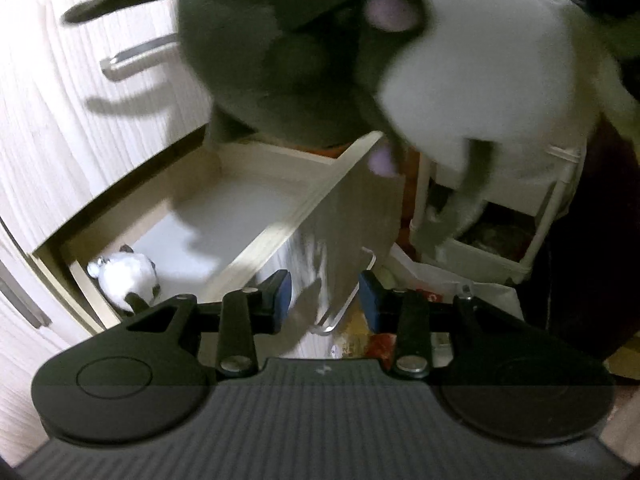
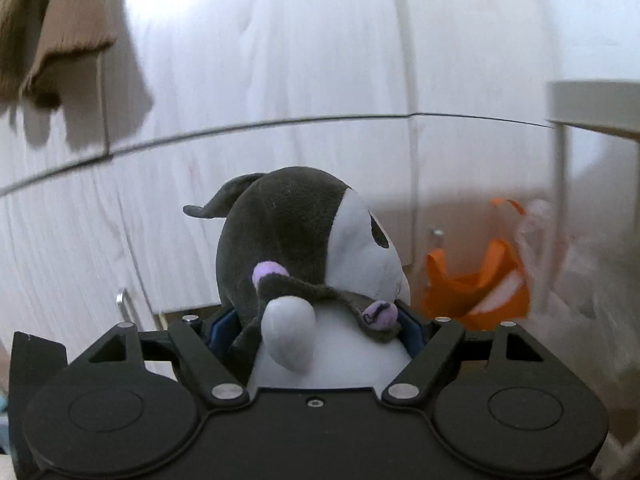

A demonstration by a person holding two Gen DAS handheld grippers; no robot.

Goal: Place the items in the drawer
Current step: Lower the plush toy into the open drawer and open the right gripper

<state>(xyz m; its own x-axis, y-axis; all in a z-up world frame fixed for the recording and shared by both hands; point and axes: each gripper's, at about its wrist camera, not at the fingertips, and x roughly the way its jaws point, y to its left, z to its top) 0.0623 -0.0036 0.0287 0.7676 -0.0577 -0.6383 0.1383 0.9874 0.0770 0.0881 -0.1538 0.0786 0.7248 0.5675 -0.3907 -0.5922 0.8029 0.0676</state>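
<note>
My right gripper (image 2: 316,324) is shut on a dark grey and white plush toy (image 2: 304,256) with purple tips. The same plush toy (image 1: 320,52) fills the top of the left wrist view, blurred, hanging above the open wooden drawer (image 1: 240,252). A small white and black plush (image 1: 126,278) lies in the drawer's near left corner. My left gripper (image 1: 325,300) is open and empty, with its blue-padded fingers (image 1: 282,294) on either side of the drawer's metal handle (image 1: 344,304), not touching it.
A closed drawer front with a metal handle (image 1: 132,58) sits above the open drawer. A white rack with bins (image 1: 492,240) stands to the right. An orange bag (image 2: 476,284) lies on the floor. A brown cloth (image 2: 52,36) hangs at upper left.
</note>
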